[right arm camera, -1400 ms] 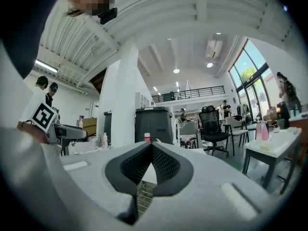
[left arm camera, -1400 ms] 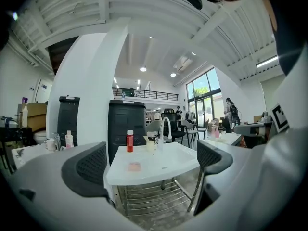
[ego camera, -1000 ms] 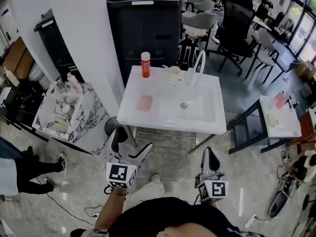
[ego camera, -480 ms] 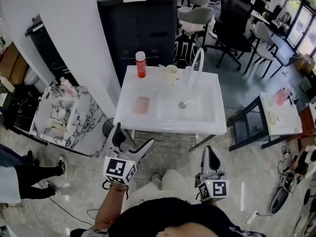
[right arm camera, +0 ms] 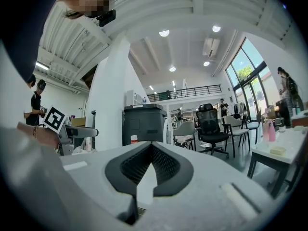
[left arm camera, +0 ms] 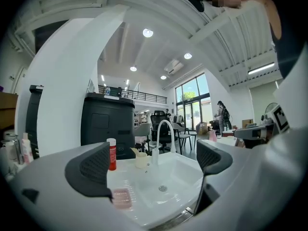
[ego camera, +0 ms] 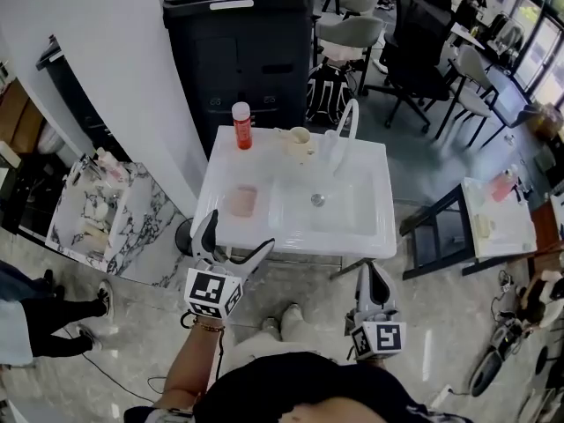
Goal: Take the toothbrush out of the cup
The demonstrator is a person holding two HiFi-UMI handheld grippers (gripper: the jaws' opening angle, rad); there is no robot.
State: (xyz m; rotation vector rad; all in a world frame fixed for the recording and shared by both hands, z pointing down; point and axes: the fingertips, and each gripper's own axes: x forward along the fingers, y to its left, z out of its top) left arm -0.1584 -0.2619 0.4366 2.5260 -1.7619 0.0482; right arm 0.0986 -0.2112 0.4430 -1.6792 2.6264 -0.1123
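Observation:
A cream cup (ego camera: 300, 139) with a toothbrush (ego camera: 287, 133) leaning out of it stands at the back rim of the white sink (ego camera: 352, 234), left of the faucet (ego camera: 344, 129). The left gripper view shows the cup (left arm camera: 141, 160) far off, beyond the jaws. My left gripper (ego camera: 234, 245) hangs open just in front of the sink's near left edge, nothing between its fingers. My right gripper (ego camera: 371, 282) is shut and empty, below the sink's front edge on the right.
A red bottle (ego camera: 241, 125) stands at the sink's back left and a pink soap dish (ego camera: 242, 201) lies on its left ledge. Behind the sink is a black cabinet (ego camera: 242, 47). A marble stand (ego camera: 92, 214) is at left, a side table (ego camera: 498, 214) at right.
The view has moved closer to the sink. Both grippers have advanced toward its front edge; the left one now reaches the near left corner. Jaw states are unchanged.

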